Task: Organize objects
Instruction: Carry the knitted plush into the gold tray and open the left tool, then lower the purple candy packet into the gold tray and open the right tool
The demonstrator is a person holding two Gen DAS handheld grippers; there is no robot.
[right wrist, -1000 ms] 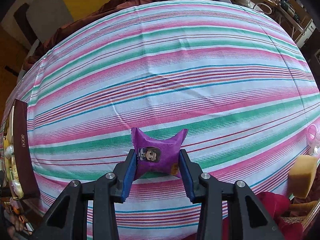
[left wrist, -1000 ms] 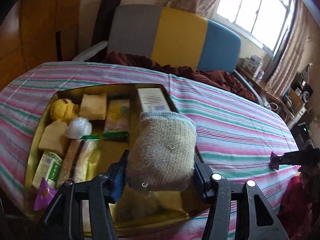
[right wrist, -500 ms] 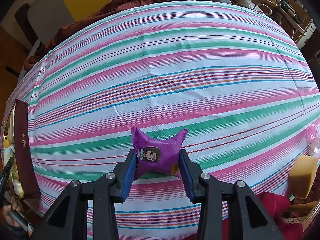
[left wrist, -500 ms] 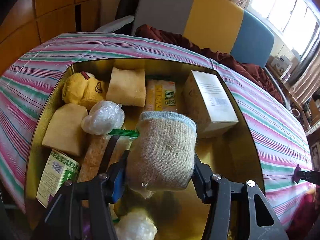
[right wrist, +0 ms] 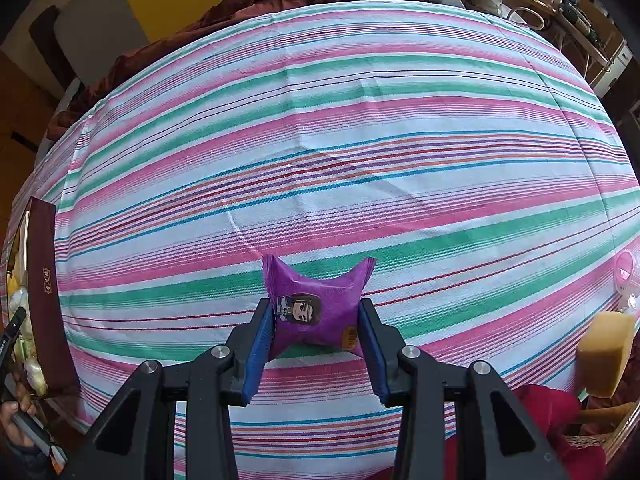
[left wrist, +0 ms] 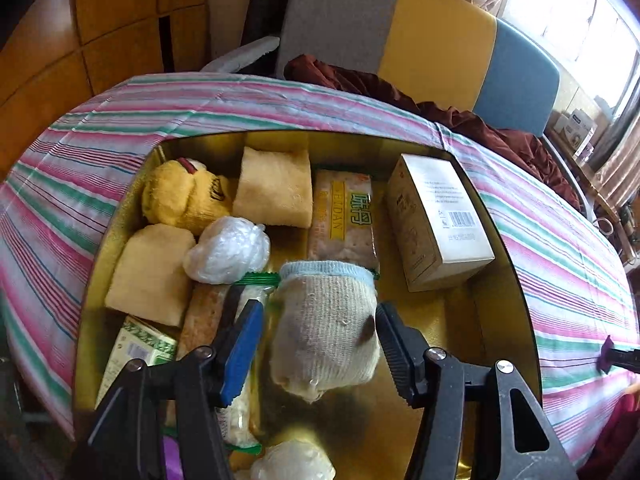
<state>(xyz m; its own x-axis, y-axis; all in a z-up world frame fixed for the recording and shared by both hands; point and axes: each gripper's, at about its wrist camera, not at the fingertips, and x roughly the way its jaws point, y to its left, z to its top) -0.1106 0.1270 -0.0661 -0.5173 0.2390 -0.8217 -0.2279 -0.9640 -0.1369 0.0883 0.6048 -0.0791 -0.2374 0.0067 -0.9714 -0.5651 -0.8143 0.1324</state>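
Observation:
A grey-beige rolled sock [left wrist: 326,328] with a light blue cuff sits between the jaws of my left gripper [left wrist: 317,312], low inside the gold-lined box [left wrist: 440,320]. The jaws are opening. The left blue pad stands clear of the sock with a gap, and the sock leans toward the right finger. In the right wrist view my right gripper [right wrist: 316,308] is shut on a purple snack packet [right wrist: 320,292] with a cartoon face. It holds the packet just above the striped tablecloth [right wrist: 360,140].
The box holds a white carton [left wrist: 436,220], a cracker packet [left wrist: 344,216], two yellow sponges [left wrist: 276,188], a yellow plush [left wrist: 184,196], a plastic-wrapped ball [left wrist: 228,248] and a green carton [left wrist: 140,348]. A yellow sponge [right wrist: 606,356] and a pink cup [right wrist: 626,276] sit at the table's right edge.
My left gripper came forward and down over the box with the sock. Its jaws have now widened and the sock has sagged loose. The right gripper and its packet have not moved.

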